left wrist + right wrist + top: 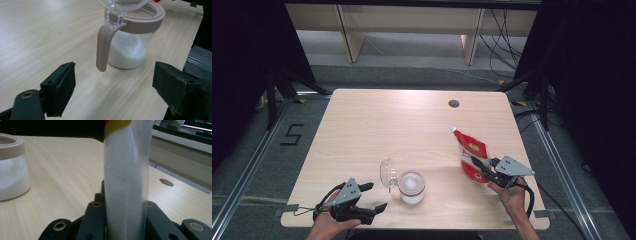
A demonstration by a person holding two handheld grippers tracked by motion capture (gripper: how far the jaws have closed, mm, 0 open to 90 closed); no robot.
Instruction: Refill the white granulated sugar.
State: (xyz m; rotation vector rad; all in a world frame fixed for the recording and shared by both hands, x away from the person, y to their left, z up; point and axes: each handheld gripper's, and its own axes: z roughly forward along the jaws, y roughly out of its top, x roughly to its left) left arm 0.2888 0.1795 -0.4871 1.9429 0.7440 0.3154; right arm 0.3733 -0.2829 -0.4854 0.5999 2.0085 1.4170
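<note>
You are holding your right hand-held gripper (478,165) clamped on the lower part of a red pouch (471,152), and its jaws are pressing the pouch from both sides; in the right gripper view the pale side of the pouch (126,177) is rising straight up between them. The pouch is standing tilted, with its white spout end pointing up and away from your right hand (511,197). A clear jar (412,187) with white powder inside is sitting on the table (377,130), well to the left of this hand-held gripper. Your left hand-held gripper (376,196) is resting low at the near edge of the table with its jaws standing wide apart and nothing between them. In the left gripper view the jar (130,47) is standing just in front of these open jaws, its beige handle (103,47) hanging down toward them. Its clear lid (388,172) is flipped up, on the side of the jar facing your left hand-held gripper.
</note>
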